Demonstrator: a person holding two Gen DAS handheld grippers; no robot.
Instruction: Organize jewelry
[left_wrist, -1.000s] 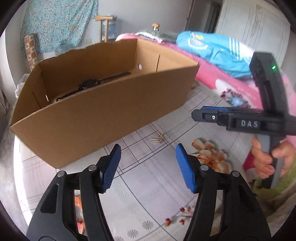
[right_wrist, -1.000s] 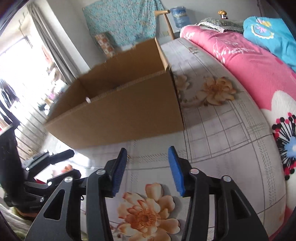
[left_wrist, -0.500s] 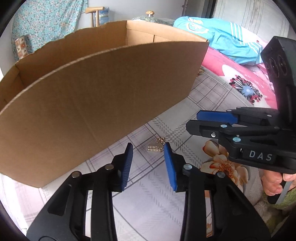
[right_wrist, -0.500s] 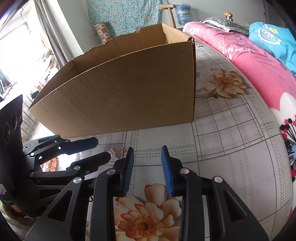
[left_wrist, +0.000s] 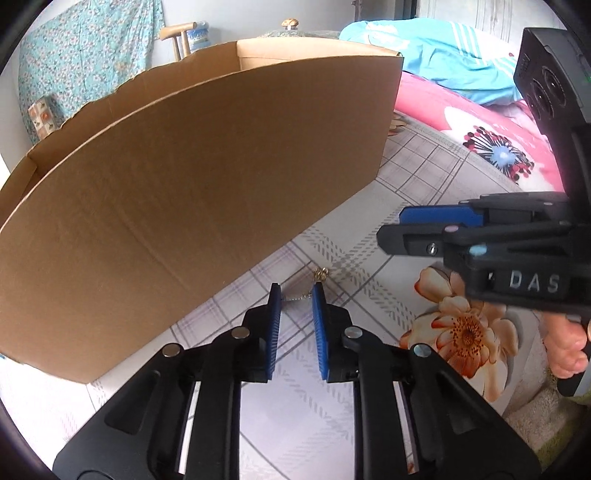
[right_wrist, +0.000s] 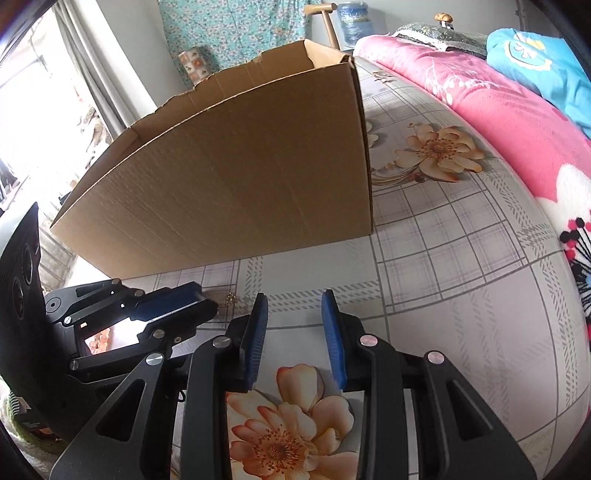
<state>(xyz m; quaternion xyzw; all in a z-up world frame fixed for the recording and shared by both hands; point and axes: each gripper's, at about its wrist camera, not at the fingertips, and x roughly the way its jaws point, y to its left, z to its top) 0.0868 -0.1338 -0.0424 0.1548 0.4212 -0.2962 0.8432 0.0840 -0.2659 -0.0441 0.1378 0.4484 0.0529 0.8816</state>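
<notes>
A small gold chain piece of jewelry (left_wrist: 317, 277) lies on the checked floral bedsheet, just in front of the cardboard box (left_wrist: 192, 177). My left gripper (left_wrist: 297, 293) is low over the sheet, its blue pads open a little, with the chain's near end between the tips. In the right wrist view the jewelry (right_wrist: 229, 297) shows just past the left gripper's tip (right_wrist: 173, 306). My right gripper (right_wrist: 294, 306) is open and empty over the sheet, to the right of the left one; it also shows in the left wrist view (left_wrist: 436, 225).
The open cardboard box (right_wrist: 236, 177) stands close behind the jewelry. A pink floral blanket (right_wrist: 491, 96) and a blue garment (right_wrist: 535, 55) lie at the right. A wooden chair (left_wrist: 181, 37) and a patterned curtain (left_wrist: 81, 59) are at the back.
My left gripper has moved forward and down onto the gold chain, and its pads have narrowed around it. My right gripper has opened slightly wider.
</notes>
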